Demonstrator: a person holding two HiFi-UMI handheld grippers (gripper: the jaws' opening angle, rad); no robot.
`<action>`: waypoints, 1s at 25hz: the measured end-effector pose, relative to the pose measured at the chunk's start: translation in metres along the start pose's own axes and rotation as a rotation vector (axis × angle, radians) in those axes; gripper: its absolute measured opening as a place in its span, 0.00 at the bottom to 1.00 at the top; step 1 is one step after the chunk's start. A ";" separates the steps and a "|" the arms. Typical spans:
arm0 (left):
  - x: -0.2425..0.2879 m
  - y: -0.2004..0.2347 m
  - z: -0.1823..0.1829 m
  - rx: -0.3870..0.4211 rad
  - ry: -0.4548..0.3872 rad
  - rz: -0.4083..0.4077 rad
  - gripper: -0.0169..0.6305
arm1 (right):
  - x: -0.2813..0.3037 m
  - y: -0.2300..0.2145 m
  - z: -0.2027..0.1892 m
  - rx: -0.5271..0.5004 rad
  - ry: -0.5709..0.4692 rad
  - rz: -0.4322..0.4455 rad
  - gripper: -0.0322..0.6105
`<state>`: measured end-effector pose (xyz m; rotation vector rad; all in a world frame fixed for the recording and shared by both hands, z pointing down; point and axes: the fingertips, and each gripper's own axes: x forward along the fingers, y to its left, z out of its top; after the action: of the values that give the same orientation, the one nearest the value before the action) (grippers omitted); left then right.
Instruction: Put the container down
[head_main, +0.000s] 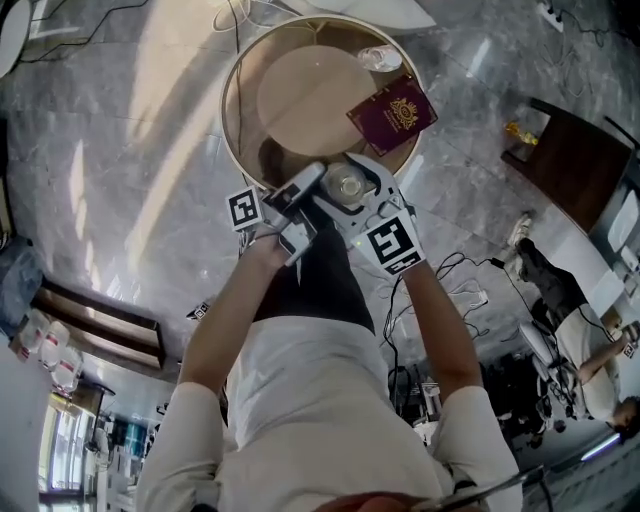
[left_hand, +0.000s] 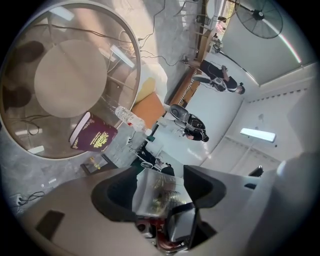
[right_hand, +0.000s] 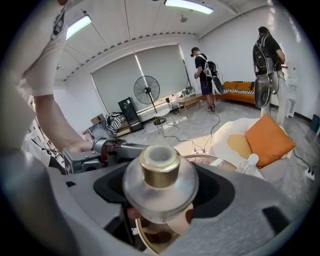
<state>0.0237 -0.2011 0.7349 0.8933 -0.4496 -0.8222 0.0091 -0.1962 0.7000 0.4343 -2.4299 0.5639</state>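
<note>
The container (head_main: 345, 183) is a round clear glass flask with a gold neck (right_hand: 159, 167) and an uncapped mouth. My right gripper (head_main: 357, 192) is shut on its body and holds it in the air over the near rim of a round glass table (head_main: 232, 90). The flask fills the gap between the right jaws (right_hand: 160, 192). My left gripper (head_main: 300, 207) sits close beside it on the left. It is shut on a small clear faceted piece (left_hand: 159, 192) that looks like the cap. That gripper's body (right_hand: 92, 152) shows at the left of the right gripper view.
A maroon passport (head_main: 392, 112) and a lying plastic bottle (head_main: 378, 57) rest on the far right of the table. Cables (head_main: 450, 270) run over the marble floor. A dark low table (head_main: 575, 160) stands to the right. Two people, a fan (right_hand: 146, 90) and an orange cushion (right_hand: 265, 140) are farther off.
</note>
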 end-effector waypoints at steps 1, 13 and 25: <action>-0.001 0.005 0.004 -0.001 -0.002 0.005 0.44 | 0.005 -0.002 -0.005 0.006 0.003 -0.002 0.57; -0.030 0.061 0.063 -0.005 -0.052 0.059 0.44 | 0.075 -0.028 -0.063 0.122 0.004 -0.061 0.57; -0.038 0.114 0.106 0.047 -0.008 0.125 0.44 | 0.133 -0.077 -0.131 0.186 0.010 -0.173 0.57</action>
<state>-0.0193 -0.1837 0.8884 0.8959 -0.5285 -0.7034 0.0029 -0.2210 0.9003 0.7100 -2.3108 0.7163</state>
